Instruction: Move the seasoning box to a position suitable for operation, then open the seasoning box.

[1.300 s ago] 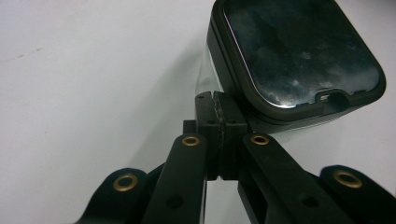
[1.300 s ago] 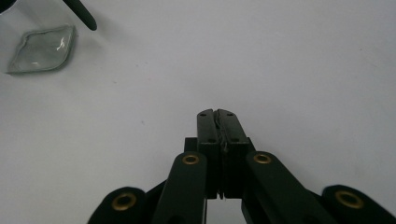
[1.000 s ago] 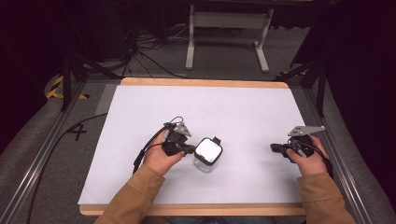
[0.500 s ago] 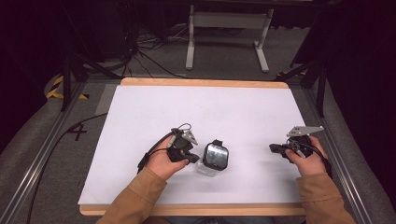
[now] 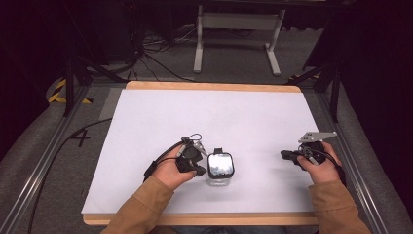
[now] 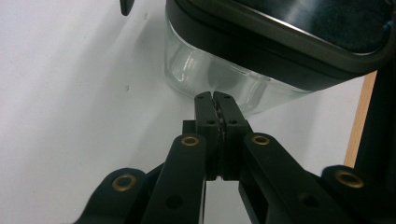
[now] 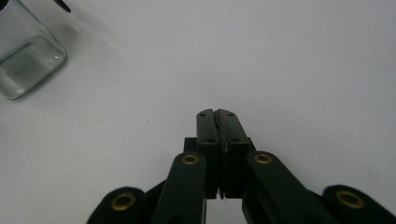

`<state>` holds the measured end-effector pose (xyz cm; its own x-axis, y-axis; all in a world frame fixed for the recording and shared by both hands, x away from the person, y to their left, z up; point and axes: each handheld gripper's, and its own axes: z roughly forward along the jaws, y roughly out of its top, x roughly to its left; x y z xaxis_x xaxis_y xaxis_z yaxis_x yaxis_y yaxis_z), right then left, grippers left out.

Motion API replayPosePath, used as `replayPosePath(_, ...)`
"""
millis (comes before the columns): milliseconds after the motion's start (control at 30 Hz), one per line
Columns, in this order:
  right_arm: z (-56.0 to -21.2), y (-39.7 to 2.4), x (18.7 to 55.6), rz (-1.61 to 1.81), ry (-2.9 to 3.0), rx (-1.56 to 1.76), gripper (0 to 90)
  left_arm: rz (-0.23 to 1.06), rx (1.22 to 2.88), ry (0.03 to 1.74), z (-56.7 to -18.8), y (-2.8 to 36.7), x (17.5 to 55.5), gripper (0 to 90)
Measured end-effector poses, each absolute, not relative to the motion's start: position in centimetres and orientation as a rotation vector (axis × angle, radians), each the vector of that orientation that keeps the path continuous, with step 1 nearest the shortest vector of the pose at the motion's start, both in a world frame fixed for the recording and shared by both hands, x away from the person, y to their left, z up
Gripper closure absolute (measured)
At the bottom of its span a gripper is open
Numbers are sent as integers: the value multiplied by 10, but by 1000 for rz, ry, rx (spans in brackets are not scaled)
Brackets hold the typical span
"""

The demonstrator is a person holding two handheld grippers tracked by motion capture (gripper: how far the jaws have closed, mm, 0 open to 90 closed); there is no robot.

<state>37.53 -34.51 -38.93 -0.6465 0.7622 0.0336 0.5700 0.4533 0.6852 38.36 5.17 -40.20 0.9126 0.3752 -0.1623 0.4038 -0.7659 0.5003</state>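
Resting left: left gripper (image 5: 200, 170), jaws together, tips right against the glass jar (image 5: 220, 168)
Jar: upright on the white counter (image 5: 219, 117), black lid on
Right: right gripper (image 5: 286, 155), jaws together, well apart from jar

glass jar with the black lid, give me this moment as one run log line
left gripper: shut, tips at glass jar wall, contact unclear | right gripper: shut, holding nothing, apart from jar | jar: upright, black lid on | table: white

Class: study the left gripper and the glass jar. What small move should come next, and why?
Probably open the left gripper: its jaws are shut, tips against the square clear glass jar with the black lid, so it cannot grasp yet. The right gripper waits apart, shut.
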Motion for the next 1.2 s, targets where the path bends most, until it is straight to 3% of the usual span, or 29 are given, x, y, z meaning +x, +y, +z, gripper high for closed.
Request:
replayPosePath(267,-389,-344,375,985,2430,1141,894,-19,2503,574,-394,58,384,856)
replayPosePath(700,-390,-341,370,983,2438,1130,896,10,2309,570,-358,80,385,862)
replayPosePath(1200,-364,-301,370,1134,2509,954,897,60,2199,655,-336,113,380,839)
